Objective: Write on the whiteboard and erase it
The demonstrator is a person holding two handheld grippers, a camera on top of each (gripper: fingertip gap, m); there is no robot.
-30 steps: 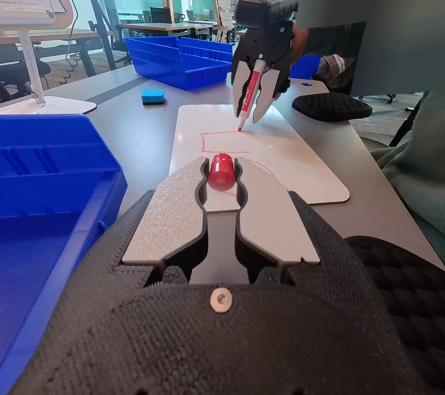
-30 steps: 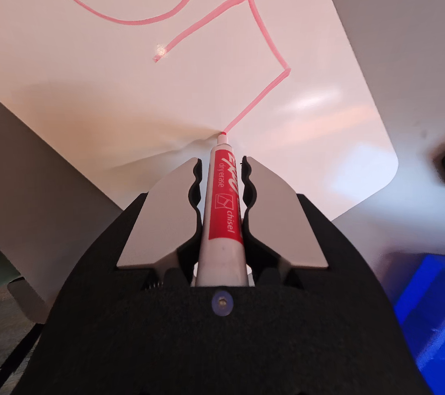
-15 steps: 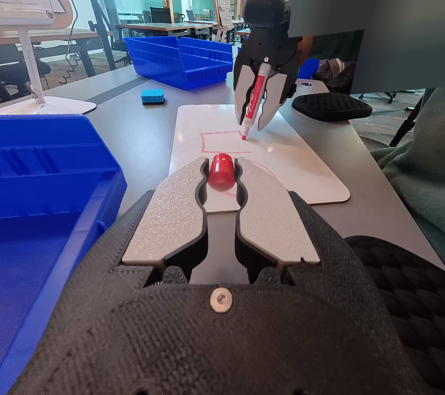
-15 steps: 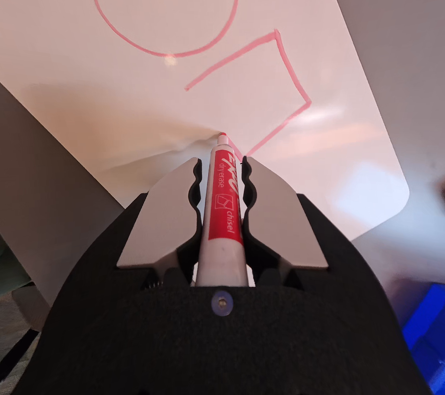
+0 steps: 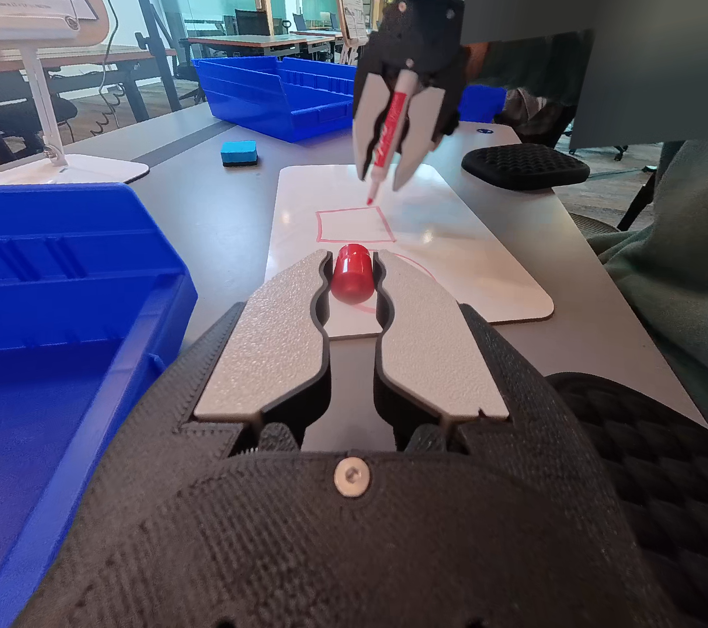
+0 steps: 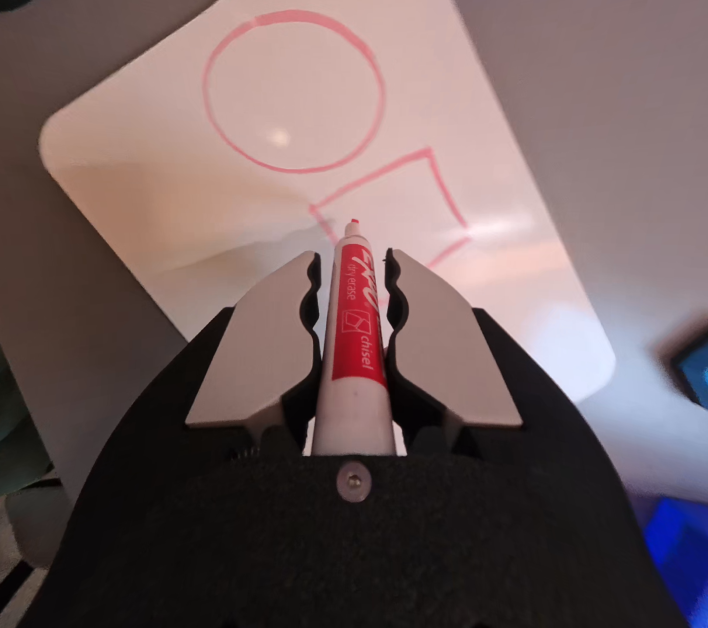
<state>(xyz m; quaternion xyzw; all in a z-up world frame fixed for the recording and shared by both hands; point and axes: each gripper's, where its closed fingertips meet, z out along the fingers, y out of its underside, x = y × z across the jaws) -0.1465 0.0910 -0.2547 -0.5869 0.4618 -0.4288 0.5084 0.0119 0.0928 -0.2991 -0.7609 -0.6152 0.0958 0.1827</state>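
Note:
A white whiteboard (image 5: 452,253) lies flat on the grey table and bears a red square (image 5: 354,224) and a red circle (image 6: 293,92). My right gripper (image 6: 350,255) is shut on a red-and-white marker (image 6: 354,322). Its tip is lifted just above the board near the square's far right corner. In the left wrist view this gripper (image 5: 381,174) hangs over the board's far half. My left gripper (image 5: 351,257) is shut on the red marker cap (image 5: 351,278), low over the board's near edge. A blue eraser (image 5: 238,152) sits on the table left of the board.
A blue bin (image 5: 76,284) stands close at the left and another blue bin (image 5: 276,96) at the back. A white sign stand (image 5: 76,169) is at the far left. Black textured pads (image 5: 525,165) lie right of the board. A person's green sleeve (image 5: 659,245) is at the right. Left tips to right tips: about 15 cm.
The right gripper finished the last side of the square, closing it, then lifted the marker off the board and pulled back; its view now takes in the whole circle. The left gripper stayed still.

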